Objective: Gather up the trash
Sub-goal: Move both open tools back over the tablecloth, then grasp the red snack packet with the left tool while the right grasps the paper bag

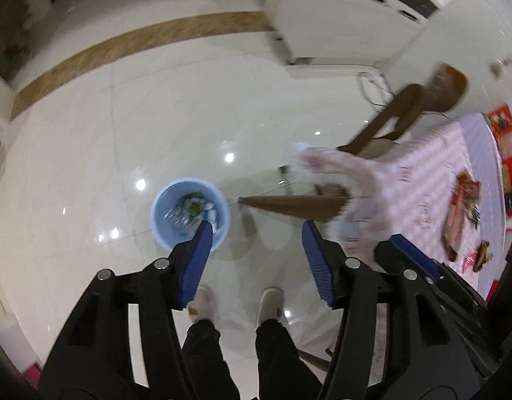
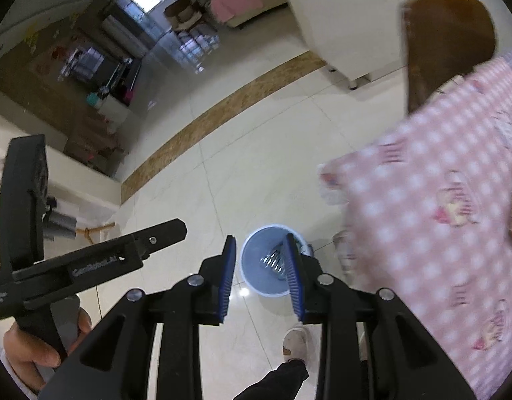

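Over the bin (image 1: 190,215), my left tongs (image 1: 256,250) and right tongs (image 2: 261,276) are gaping, holding nothing; blurred swinging is risking clipping the tablecloth (image 2: 422,216).

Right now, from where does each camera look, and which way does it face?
Left wrist: on the left gripper, facing steeply down at the floor and blue bin; both legs and slippers show, and the right gripper's pad at right.
Right wrist: on the right gripper, facing down at the bin; one slipper and the left hand show.
Shared: bin, checked tablecloth, wooden chair.
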Tool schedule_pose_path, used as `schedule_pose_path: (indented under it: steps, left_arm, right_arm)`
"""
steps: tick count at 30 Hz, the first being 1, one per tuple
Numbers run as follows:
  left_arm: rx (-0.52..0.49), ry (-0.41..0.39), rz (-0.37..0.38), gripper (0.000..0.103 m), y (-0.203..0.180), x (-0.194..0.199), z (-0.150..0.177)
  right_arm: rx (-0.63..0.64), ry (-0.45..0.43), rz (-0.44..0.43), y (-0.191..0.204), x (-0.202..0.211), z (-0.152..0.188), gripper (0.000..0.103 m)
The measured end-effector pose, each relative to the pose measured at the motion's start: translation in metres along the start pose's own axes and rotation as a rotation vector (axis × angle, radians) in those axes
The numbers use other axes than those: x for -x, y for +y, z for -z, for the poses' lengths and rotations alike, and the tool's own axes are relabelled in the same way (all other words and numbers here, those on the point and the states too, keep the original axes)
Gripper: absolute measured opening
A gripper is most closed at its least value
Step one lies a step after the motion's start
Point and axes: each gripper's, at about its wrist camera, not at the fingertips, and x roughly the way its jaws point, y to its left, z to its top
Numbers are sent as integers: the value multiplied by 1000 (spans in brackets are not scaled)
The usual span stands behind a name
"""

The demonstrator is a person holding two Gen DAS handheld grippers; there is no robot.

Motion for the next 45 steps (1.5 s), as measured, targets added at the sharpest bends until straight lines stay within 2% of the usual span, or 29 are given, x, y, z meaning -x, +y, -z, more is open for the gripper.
schedule_pose_path:
  steps: [3,9,13,18,21,24,30,32,34,35,36,39,41,45]
  left_arm:
    - [-83,-24,17,56,-55,1,1]
    - [-258,-28,93,57,-176,-9,14]
    - [-431,7,183,57,-274,-27,42]
    - [-658,66,272,65,-378,-54,89]
    - [-801,90,265,65,-429,-72,119]
    - [-893,106,248,65,-463,-88,138]
    - [-1016,100,197,65,-506,-114,164]
    - [-1020,90,175,65,-509,-120,164]
    - [-1013,90,161,65,-513,-126,162]
    - [-1011,90,160,62,-516,-130,164]
    - [-1015,95,159,53,-518,-132,165]
    - [-1018,87,143,37,-521,-134,162]
    - [-987,103,158,33,-519,-134,155]
    - [-852,117,219,28,-509,-127,128]
  right_arm:
    - [-47,-48,28,-42,32,2,29]
    - [-173,-166,147,-146,107,20,29]
    - [-295,-244,264,-229,164,44,31]
    - [-418,-295,371,-311,211,77,33]
    - [-496,-316,401,-353,232,99,34]
    - [-561,-335,420,-383,245,117,35]
    - [-644,-363,437,-419,257,138,39]
    - [-661,-367,433,-427,257,141,39]
    - [-673,-378,428,-434,259,143,45]
    - [-682,-389,423,-438,259,142,47]
    - [-687,-398,420,-440,260,142,50]
    - [-706,-423,412,-448,257,134,59]
    - [-728,-432,392,-454,252,128,62]
    - [-734,-431,391,-457,241,113,62]
